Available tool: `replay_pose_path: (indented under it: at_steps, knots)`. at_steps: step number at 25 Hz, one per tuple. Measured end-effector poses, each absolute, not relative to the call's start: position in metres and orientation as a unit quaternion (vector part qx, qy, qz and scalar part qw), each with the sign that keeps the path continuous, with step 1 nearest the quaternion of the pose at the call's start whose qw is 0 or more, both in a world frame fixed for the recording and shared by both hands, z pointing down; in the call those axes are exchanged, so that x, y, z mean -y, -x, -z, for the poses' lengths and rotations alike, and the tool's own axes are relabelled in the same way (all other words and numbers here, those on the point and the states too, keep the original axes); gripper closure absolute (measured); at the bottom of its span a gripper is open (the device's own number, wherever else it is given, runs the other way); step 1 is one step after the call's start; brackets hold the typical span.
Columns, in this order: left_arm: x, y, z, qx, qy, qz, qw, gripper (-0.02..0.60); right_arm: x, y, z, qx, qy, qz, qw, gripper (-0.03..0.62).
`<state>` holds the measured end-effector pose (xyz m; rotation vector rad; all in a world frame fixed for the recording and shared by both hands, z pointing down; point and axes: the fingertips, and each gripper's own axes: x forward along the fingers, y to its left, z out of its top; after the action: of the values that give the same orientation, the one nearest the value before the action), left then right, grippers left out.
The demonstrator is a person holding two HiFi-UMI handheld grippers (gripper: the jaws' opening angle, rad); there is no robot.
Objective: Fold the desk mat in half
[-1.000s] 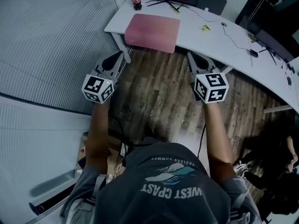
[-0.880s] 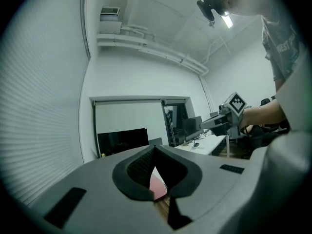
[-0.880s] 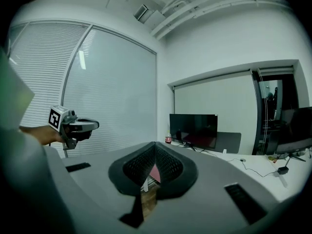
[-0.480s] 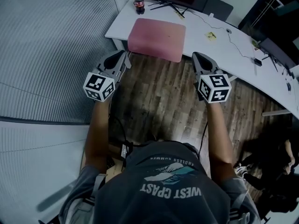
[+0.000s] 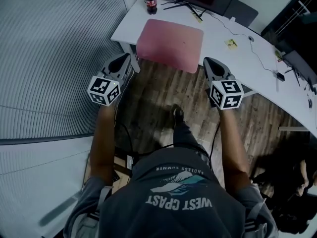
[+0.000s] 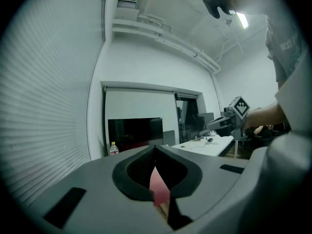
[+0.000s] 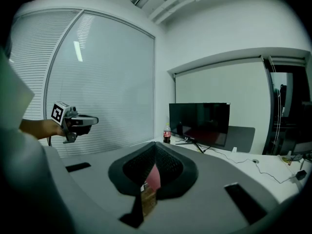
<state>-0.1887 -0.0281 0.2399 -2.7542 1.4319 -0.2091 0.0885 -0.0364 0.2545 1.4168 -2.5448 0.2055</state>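
Observation:
A pink desk mat (image 5: 171,44) lies flat near the front edge of the white desk (image 5: 218,41). My left gripper (image 5: 131,59) is shut and empty, hanging over the wooden floor just short of the mat's near left corner. My right gripper (image 5: 206,60) is also shut and empty, just off the mat's near right corner. In the left gripper view, a sliver of the pink mat (image 6: 158,186) shows below the closed jaws of the left gripper (image 6: 155,148). In the right gripper view, the mat (image 7: 152,178) shows likewise under the right gripper (image 7: 156,145).
A cola bottle (image 5: 151,2) stands at the desk's back left, next to a dark monitor (image 7: 200,121) on its stand. Cables, a yellow note (image 5: 231,43) and small items lie to the right on the desk. A ribbed glass wall (image 5: 54,48) runs along the left. A person's foot (image 5: 177,114) is on the floor.
Both grippers have moved forward and a little down toward the desk's front edge, still shut. The mat and desk appear nearer. A foot has stepped into view below.

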Motion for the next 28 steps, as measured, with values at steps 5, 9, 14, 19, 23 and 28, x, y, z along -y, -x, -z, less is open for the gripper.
replay_pose_path:
  at_steps: [5,9,14,19,23,28]
  knots:
    - [0.081,0.208,-0.287,-0.487,0.87,0.081,-0.005,0.566,0.096,-0.087,-0.31,0.872,-0.464,-0.095,0.124,0.576]
    - [0.12,0.219,-0.338,-0.493,0.863,0.101,-0.042,0.565,0.133,-0.09,-0.358,0.868,-0.457,-0.124,0.15,0.574]
    - [0.15,0.234,-0.412,-0.496,0.855,0.111,-0.102,0.563,0.152,-0.103,-0.427,0.85,-0.464,-0.164,0.189,0.561]
    - [0.179,0.248,-0.485,-0.494,0.846,0.133,-0.151,0.547,0.155,-0.118,-0.491,0.829,-0.47,-0.21,0.219,0.521]
    - [0.198,0.247,-0.534,-0.484,0.841,0.155,-0.183,0.448,0.155,-0.127,-0.53,0.818,-0.468,-0.234,0.238,0.487]
    - [0.205,0.245,-0.588,-0.473,0.836,0.175,-0.217,0.338,0.147,-0.134,-0.573,0.802,-0.465,-0.268,0.264,0.394]
